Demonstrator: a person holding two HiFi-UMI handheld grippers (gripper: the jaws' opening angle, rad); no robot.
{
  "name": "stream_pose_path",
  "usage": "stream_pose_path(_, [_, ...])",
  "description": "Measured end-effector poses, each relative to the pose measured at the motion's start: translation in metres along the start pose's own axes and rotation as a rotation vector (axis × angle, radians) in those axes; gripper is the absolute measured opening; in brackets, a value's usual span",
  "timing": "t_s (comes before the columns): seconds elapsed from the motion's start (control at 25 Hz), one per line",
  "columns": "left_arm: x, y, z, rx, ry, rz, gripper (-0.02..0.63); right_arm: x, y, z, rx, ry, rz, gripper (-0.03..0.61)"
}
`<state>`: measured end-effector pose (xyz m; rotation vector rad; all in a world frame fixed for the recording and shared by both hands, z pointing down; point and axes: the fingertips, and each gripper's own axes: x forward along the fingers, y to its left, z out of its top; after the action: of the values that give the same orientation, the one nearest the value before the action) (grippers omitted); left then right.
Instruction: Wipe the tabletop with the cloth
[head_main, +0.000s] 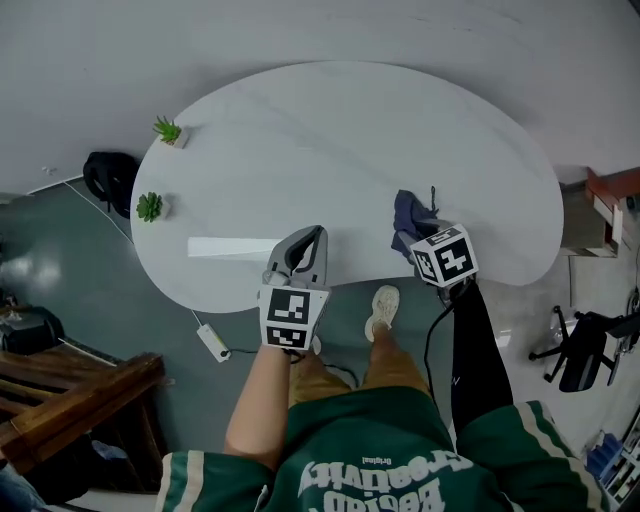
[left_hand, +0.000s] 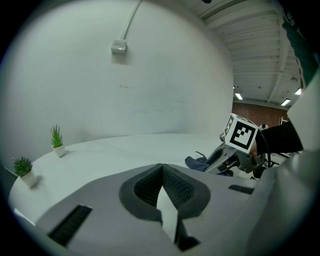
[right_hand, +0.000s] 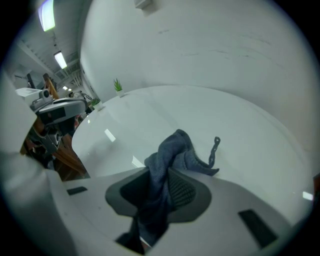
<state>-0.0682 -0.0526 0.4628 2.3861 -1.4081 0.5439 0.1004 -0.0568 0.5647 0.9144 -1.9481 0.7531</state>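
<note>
The white oval tabletop (head_main: 330, 140) fills the middle of the head view. A dark blue cloth (head_main: 408, 218) lies bunched near the table's front right edge, with its lower end pinched in my right gripper (head_main: 418, 242). In the right gripper view the cloth (right_hand: 172, 150) runs up between the pads of the right gripper (right_hand: 162, 177) and folds over onto the tabletop (right_hand: 200, 110), a loop tag sticking up. My left gripper (head_main: 316, 236) hovers at the front edge, left of the cloth. The left gripper (left_hand: 162, 169) is shut with nothing in it.
Two small potted plants (head_main: 168, 130) (head_main: 150, 206) stand at the table's left edge. On the floor are a black bag (head_main: 110, 175), a power strip (head_main: 213, 342), a wooden bench (head_main: 70, 390) and a black chair (head_main: 585, 345) at the right.
</note>
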Motion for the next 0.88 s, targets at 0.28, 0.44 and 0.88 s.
stream_pose_path(0.28, [-0.058,0.090,-0.029,-0.040,0.014,0.101,0.000,0.043,0.090,0.042,-0.080,0.014,0.051,0.107])
stream_pose_path(0.44, [-0.093,0.135,-0.043,-0.064,0.014,0.161,0.000,0.062,0.133,0.064,-0.105,0.019,0.076,0.109])
stream_pose_path(0.88, [-0.193,0.233,-0.091,-0.127,0.012,0.298,0.000,0.117,0.279,0.109,-0.243,0.033,0.169,0.110])
